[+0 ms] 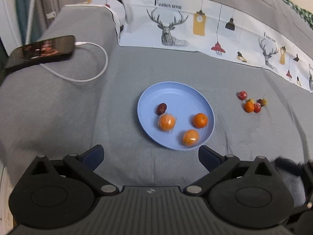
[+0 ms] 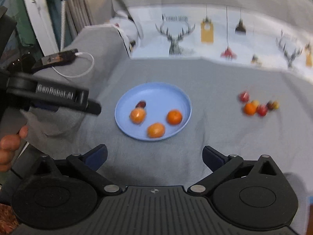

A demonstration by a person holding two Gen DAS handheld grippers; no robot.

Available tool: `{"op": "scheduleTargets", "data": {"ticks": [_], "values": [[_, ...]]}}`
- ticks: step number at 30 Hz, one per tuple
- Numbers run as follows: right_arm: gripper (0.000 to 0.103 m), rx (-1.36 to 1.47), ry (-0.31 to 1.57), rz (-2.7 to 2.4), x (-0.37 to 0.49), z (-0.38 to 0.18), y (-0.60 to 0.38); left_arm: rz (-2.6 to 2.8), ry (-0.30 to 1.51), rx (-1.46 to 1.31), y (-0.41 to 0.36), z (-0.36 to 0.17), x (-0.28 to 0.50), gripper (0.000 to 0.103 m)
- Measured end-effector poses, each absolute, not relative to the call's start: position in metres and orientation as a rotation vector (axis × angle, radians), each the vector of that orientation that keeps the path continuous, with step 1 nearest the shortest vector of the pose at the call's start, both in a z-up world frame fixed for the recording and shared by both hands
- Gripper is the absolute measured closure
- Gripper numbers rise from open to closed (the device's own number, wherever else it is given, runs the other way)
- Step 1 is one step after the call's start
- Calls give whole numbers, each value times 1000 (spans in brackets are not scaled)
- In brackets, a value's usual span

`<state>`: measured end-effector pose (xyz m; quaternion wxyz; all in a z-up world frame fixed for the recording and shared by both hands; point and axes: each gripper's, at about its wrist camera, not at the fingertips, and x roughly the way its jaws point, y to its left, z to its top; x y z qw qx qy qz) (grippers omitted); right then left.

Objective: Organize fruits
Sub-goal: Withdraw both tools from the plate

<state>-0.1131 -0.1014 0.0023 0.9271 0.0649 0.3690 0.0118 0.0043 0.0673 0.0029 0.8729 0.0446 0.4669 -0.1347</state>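
1. The left gripper [image 1: 150,156] has its jaws wide apart, nothing between them, near the blue plate [image 1: 154,94].
2. The right gripper [image 2: 154,156] is likewise spread and empty.
3. The plate holds three oranges [image 1: 200,120] and a dark red fruit [image 1: 161,108].
4. A cluster of small fruits [image 1: 252,103] lies well right of the plate on the grey sofa cover [image 1: 121,101].
5. A phone [image 1: 41,51] rests far left.

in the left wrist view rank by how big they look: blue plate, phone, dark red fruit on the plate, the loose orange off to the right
1. blue plate
2. phone
3. and 4. loose orange and dark red fruit: they look alike, so no ranking.
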Motion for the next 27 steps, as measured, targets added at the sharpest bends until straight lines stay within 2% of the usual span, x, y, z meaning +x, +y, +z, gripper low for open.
{"op": "scheduleTargets", "data": {"ticks": [12,27], "values": [[1,31,558,-56,-173,51,-89,-239,758,66,83,59,-69,0],[1,14,453,-61,-219,66,-85,-249,683,82,85,76,-115,0]]}}
